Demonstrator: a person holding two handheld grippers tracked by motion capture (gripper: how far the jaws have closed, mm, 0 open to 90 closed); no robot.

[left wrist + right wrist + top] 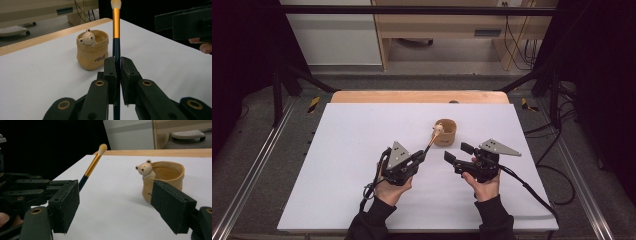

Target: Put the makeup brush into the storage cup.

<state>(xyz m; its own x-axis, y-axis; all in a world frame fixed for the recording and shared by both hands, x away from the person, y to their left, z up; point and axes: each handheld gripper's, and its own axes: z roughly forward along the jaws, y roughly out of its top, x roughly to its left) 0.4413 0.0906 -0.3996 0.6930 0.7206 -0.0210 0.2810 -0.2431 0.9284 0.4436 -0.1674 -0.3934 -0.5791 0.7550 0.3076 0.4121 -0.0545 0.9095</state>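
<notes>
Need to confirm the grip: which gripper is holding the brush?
The left gripper, shut on the brush handle; the right gripper is open and holds nothing.

White table (337, 165); wooden cabinet (452, 25) behind — cables (519, 47) beside it

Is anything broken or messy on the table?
No, nothing looks broken or spilled. The little bear cup stands upright on the white table. The left gripper is shut on a brush, and the right gripper is open with nothing in it.
</notes>
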